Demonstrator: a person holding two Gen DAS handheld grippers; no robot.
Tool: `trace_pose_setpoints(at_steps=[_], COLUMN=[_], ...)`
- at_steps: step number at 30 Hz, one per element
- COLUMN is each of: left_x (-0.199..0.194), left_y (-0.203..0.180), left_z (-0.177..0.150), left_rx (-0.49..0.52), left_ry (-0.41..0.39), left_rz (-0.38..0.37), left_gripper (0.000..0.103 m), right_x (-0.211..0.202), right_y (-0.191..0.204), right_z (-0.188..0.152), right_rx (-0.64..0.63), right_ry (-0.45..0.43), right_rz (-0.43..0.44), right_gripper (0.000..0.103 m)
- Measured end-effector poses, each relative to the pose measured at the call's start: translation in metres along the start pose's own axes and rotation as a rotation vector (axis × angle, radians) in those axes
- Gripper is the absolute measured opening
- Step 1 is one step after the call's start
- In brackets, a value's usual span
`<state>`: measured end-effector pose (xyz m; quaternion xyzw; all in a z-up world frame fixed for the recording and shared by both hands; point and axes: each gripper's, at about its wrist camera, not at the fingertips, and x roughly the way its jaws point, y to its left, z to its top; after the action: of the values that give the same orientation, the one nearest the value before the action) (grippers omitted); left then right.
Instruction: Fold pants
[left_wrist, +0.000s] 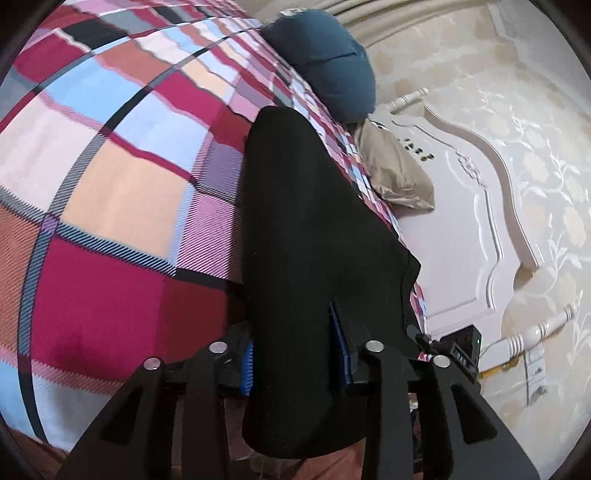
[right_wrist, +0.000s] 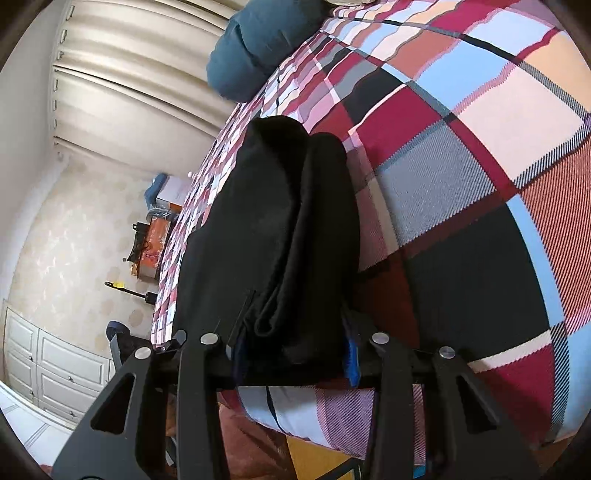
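Black pants (left_wrist: 303, 229) lie stretched over a plaid bed cover (left_wrist: 110, 184), reaching away from me. My left gripper (left_wrist: 295, 354) is shut on the near end of the pants, blue pads (left_wrist: 246, 365) on both sides of the cloth. In the right wrist view the pants (right_wrist: 280, 221) show as two layers side by side on the cover (right_wrist: 461, 184). My right gripper (right_wrist: 291, 354) is shut on their near end, with a blue pad (right_wrist: 352, 360) at the right of the bunched cloth.
A dark blue pillow (left_wrist: 325, 62) and a beige pillow (left_wrist: 399, 173) lie at the head of the bed by a white headboard (left_wrist: 469, 221). Curtains (right_wrist: 140, 74), white drawers (right_wrist: 55, 373) and clutter (right_wrist: 151, 240) stand beside the bed.
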<state>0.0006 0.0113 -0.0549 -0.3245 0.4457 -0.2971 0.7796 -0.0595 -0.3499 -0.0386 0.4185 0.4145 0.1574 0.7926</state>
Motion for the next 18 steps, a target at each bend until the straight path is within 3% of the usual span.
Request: trace_pose_setpoints(at_steps=[6,12,17,18], left_x=[-0.016,-0.039,-0.006,0.004], left_y=[0.004,0.010,0.003,0.001], left_z=[0.001,0.017,0.045,0.049], left_rx=[-0.014,-0.001,0.027,0.036], left_ry=[-0.003,-0.073,0.001,0.022], left_rz=[-0.081,-0.100,-0.118,-0.115], left_gripper=[0.060,0.064,0.067,0.072], right_x=[-0.010,-0.024,0.002,0.007], right_y=[-0.015,-0.028,-0.023,-0.021], right_z=[0.000,0.024,0.050,0.055], right_rx=[0.045,0.077,0.042,0.036], right_ry=[0.014,-0.019,0.046,0.059], right_rz=[0.072,0.112,0.113,0.117], right_gripper=[0.060,0.074,0.076,0.077])
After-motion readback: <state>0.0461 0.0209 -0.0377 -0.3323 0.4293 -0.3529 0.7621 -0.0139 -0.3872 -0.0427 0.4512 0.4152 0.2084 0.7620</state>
